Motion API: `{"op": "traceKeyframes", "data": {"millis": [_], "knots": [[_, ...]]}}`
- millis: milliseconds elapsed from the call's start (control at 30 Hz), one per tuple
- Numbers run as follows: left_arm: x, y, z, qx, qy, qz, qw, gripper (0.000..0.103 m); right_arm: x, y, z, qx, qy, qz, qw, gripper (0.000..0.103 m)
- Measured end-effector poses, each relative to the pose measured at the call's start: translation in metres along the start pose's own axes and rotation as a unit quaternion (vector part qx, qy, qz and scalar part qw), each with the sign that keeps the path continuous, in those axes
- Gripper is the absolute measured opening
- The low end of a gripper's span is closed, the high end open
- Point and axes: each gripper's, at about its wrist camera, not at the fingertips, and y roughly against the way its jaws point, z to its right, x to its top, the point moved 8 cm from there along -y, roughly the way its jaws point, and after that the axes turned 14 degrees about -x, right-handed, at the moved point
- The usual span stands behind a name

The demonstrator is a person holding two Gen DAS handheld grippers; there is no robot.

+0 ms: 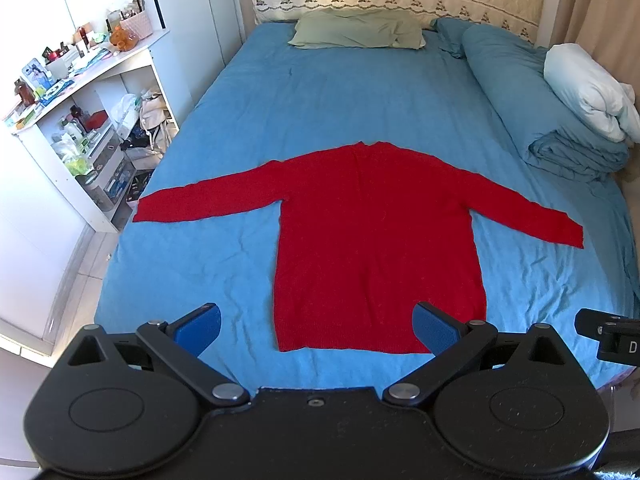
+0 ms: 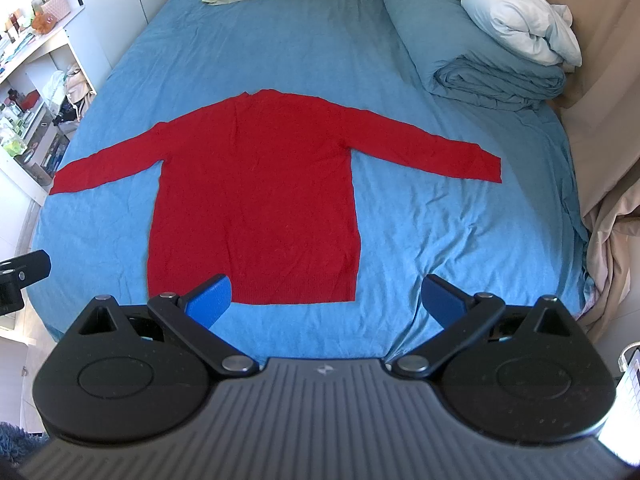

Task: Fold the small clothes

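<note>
A red long-sleeved sweater (image 1: pixel 376 240) lies flat on the blue bed sheet (image 1: pixel 320 100), both sleeves spread out sideways, hem towards me. It also shows in the right wrist view (image 2: pixel 256 192). My left gripper (image 1: pixel 318 326) is open and empty, held above the bed's near edge by the sweater's hem. My right gripper (image 2: pixel 326 298) is open and empty, above the hem's right corner. A part of the right gripper (image 1: pixel 608 334) shows at the right edge of the left wrist view.
A green pillow (image 1: pixel 356 32) lies at the headboard. A rolled blue duvet (image 1: pixel 540 100) with a white pillow (image 1: pixel 588 88) lies along the bed's right side. A cluttered white shelf unit (image 1: pixel 80 120) stands left of the bed. Beige curtains (image 2: pixel 600 160) hang at the right.
</note>
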Motion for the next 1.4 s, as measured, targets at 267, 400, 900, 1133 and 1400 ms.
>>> {"op": "traceKeyframes", "data": {"millis": [267,400,900,1133,1400], "knots": [[-0.001,0.001,0.000,0.000,-0.001,0.002,1.0000,0.103,-0.003,-0.002,-0.003,-0.001,-0.003,0.000,1.000,0.103],[0.001,-0.001,-0.001,-0.001,-0.003,0.002,1.0000,0.103,-0.004,-0.002,-0.002,0.000,-0.008,-0.001,1.000,0.103],[0.086,-0.039,-0.004,-0.048,-0.049,0.031,0.9971,0.103,0.057,-0.012,0.032,-0.008,-0.125,0.008,0.992,0.103],[0.140,-0.095,0.027,-0.054,-0.069,0.046,0.9951,0.103,0.116,-0.064,0.085,-0.049,-0.180,0.033,0.982,0.103],[0.183,-0.182,0.072,-0.025,-0.043,0.053,0.9974,0.103,0.173,-0.191,0.161,-0.070,-0.198,0.044,0.977,0.103]]}}
